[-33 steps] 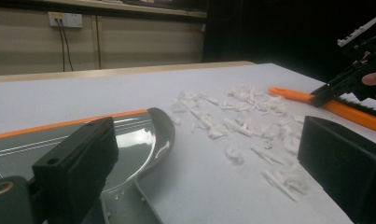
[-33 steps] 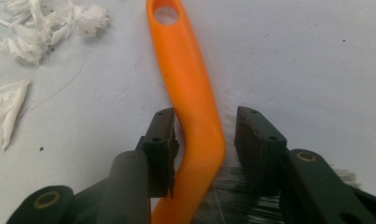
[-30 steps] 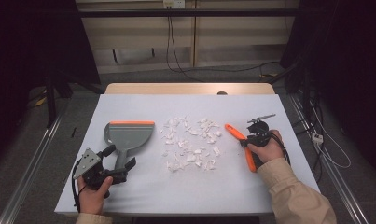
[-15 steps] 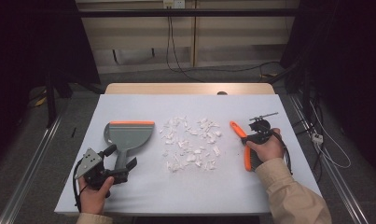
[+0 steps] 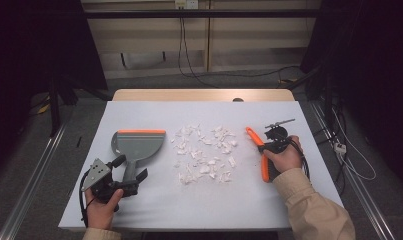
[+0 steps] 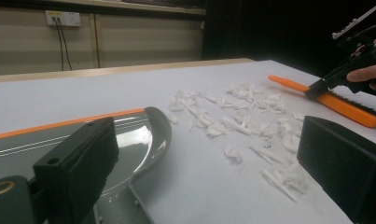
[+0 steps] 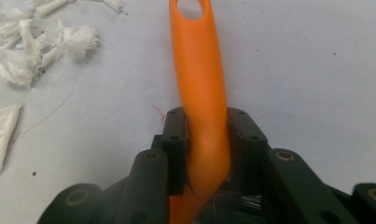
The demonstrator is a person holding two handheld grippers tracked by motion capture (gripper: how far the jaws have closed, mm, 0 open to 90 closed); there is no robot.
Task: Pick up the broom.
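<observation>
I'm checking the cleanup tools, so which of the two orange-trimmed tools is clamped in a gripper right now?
The brush, right of the paper scraps: the right gripper's jaws pinch its orange handle. The grey dustpan lies unclamped between the left gripper's open jaws.

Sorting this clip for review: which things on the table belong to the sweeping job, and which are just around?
In the job: brush, dustpan, paper scraps, right gripper, left gripper.
Just around: wall socket, floor cables.

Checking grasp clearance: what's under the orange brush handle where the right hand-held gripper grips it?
Bare white table beneath the brush handle; dark bristles show low down. The contact underneath is hidden.
</observation>
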